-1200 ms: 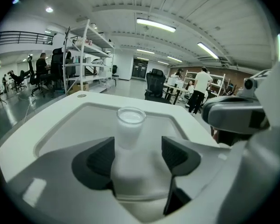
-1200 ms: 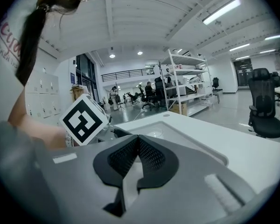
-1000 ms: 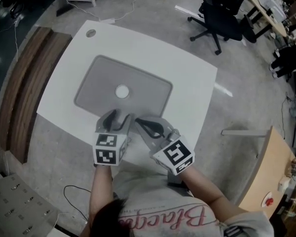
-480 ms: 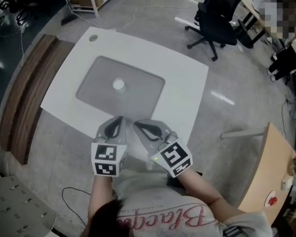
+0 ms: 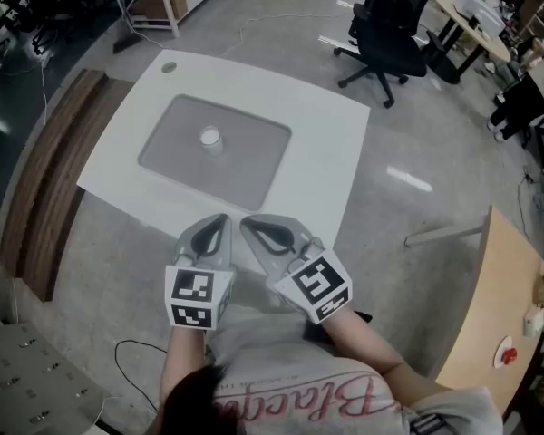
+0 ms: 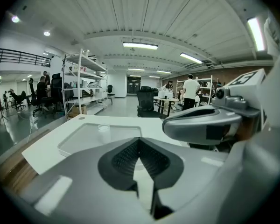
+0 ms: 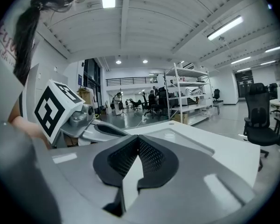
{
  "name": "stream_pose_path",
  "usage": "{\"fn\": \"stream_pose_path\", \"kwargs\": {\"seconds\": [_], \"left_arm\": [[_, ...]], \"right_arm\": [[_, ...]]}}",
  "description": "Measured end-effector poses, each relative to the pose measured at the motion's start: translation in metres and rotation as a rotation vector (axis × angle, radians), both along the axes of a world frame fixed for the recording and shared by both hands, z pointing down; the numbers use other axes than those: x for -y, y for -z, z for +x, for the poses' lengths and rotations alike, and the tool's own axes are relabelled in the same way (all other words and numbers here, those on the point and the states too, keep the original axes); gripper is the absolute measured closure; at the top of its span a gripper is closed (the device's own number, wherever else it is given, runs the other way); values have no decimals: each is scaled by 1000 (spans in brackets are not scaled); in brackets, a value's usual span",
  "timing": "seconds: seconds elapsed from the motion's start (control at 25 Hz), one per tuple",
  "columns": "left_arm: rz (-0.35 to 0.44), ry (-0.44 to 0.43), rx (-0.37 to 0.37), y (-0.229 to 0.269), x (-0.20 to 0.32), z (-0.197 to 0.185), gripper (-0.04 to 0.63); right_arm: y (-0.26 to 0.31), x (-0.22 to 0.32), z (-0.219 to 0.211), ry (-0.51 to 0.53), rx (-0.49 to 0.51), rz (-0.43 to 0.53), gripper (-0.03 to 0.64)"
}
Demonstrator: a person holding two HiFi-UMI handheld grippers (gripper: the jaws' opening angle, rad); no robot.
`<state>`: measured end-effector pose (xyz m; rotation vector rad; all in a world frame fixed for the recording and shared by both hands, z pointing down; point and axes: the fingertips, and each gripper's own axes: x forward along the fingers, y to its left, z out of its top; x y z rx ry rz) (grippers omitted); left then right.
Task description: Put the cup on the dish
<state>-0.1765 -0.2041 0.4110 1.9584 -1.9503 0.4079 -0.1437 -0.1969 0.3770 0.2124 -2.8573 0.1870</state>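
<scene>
Your left claw (image 6: 139, 141) is closed, its pads meeting on nothing, and your right claw (image 7: 138, 139) is closed and empty too. In the head view the two hang side by side close to your body, by the near edge of the white surface (image 5: 331, 143). Out beyond them the cup (image 5: 209, 138) stands upright inside the grey dish (image 5: 254, 166), near its middle and well apart from either claw. Judging by that, the placing looks done: the cup is on the dish and nothing is gripped. All that seems left is to check that the cup sits steady.
</scene>
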Motion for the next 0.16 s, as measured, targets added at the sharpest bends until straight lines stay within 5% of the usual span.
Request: {"fn": "stream_pose_path", "kwargs": {"seconds": [0.16], "left_arm": [[-19, 17, -13, -10, -18, 9, 597]], "right_arm": [[0, -14, 15, -7, 1, 9, 615]]}}
